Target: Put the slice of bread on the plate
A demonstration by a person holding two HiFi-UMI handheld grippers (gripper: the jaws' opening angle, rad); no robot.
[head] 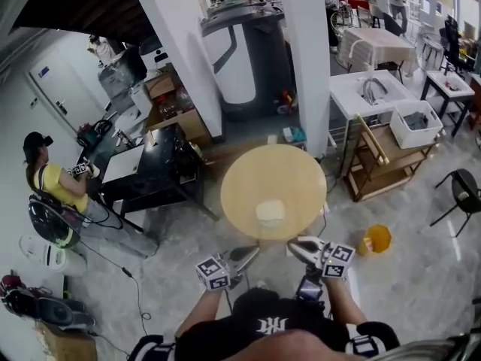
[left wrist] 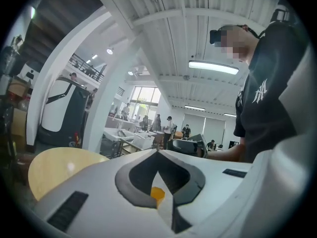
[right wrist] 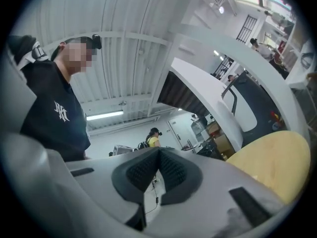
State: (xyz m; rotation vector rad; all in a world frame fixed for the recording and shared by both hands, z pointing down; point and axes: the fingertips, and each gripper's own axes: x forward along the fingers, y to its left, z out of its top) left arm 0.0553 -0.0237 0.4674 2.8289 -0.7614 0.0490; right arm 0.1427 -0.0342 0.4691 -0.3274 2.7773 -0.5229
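A round pale wooden table (head: 248, 183) stands in front of me. Near its near edge lies a pale, roughly square thing (head: 270, 213), seemingly the bread slice. It is too small to tell whether a plate is under it. Both grippers hang just off the table's near rim, short of the bread. My left gripper (head: 252, 253) points right and away, its jaws together with nothing between them. My right gripper (head: 294, 245) points left, its jaws also together and empty. The tabletop shows in the left gripper view (left wrist: 59, 167) and the right gripper view (right wrist: 277, 157); the bread shows in neither.
An orange bucket-like thing (head: 376, 239) sits on the floor right of the table. Two white pillars (head: 180, 51) (head: 304, 51) rise behind it. A black desk (head: 150, 175) and a seated person (head: 56, 186) are at the left. A wooden rack (head: 391, 156) and a black chair (head: 464, 190) stand at the right.
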